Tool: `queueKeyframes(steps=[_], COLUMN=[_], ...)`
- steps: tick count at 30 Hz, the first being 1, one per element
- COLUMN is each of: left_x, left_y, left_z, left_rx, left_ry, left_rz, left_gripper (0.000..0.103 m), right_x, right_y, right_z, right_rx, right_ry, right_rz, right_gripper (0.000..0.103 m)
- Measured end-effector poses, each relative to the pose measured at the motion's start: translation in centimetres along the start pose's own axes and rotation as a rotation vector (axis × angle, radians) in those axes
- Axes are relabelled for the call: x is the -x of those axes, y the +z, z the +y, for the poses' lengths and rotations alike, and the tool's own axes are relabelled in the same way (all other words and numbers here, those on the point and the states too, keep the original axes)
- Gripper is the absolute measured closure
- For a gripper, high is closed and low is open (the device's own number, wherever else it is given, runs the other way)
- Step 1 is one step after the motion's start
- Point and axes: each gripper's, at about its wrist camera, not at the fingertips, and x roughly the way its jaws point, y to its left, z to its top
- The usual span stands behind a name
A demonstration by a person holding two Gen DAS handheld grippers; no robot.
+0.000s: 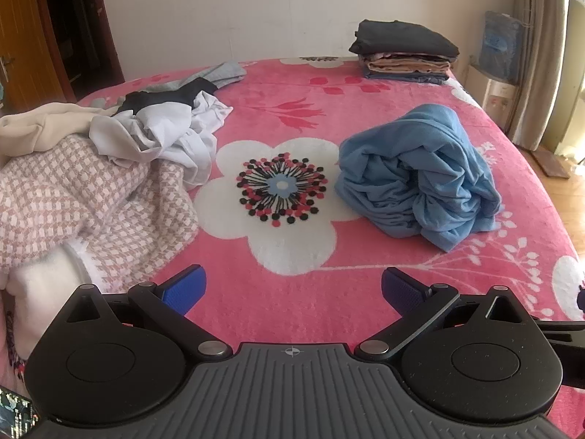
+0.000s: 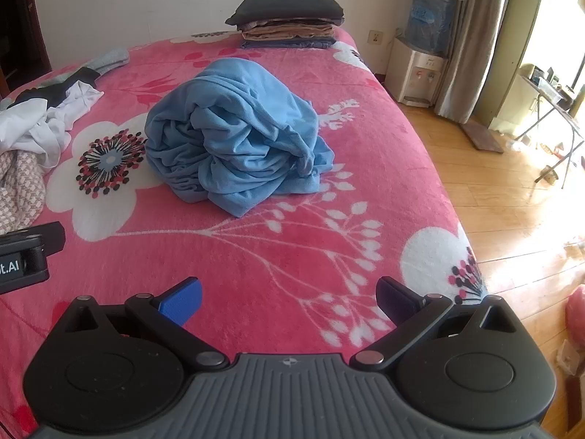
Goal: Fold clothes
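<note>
Left wrist: left tool (image 1: 293,285) spread, empty; right tool (image 2: 289,292) spread too; blue garment (image 2: 234,131) crumpled on bed (image 2: 292,248) w/ folded stack (image 2: 289,18) behind

Home bedroom, floral pink blanket (image 1: 292,303) on bed, curtain (image 2: 471,36), water dispenser (image 2: 416,73)

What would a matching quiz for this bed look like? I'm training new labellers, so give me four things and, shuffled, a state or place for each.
Things:
1. blue garment
2. stack of clothes
3. white shirt
4. left tool

States or places:
A. folded, at the far edge of the bed
B. open, holding nothing
C. crumpled alone, mid-bed
D. on top of the unfolded pile

Pairs: 1-C, 2-A, 3-D, 4-B
</note>
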Motion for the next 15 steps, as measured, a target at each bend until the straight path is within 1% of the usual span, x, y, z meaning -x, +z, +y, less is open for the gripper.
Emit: queueKeyframes(steps=[6, 9, 11, 15], left_x=[-1.4, -2.2, -2.9, -4.4], left_y=[0.4, 0.7, 1.0, 2.0], left_z=[0.8, 1.2, 1.2, 1.3], left_rx=[0.022, 0.049, 0.059, 0.078], left_ry=[-0.026, -0.067, -0.101, -0.176], left_rz=[-0.001, -0.023, -0.047, -0.133], left_gripper=[0.0, 0.0, 0.0, 0.0], right_x=[-0.8, -1.2, -1.2, -1.2], right_y=[0.3, 0.5, 0.7, 0.9], right_z=[0.7, 0.9, 0.8, 0.4], right_rx=[0.003, 0.003, 0.006, 0.017], right_ry=[0.012, 0.039, 0.086, 0.101], right_rz=[-0.011, -0.038, -0.081, -0.198], right_gripper=[0.0, 0.0, 0.0, 0.0])
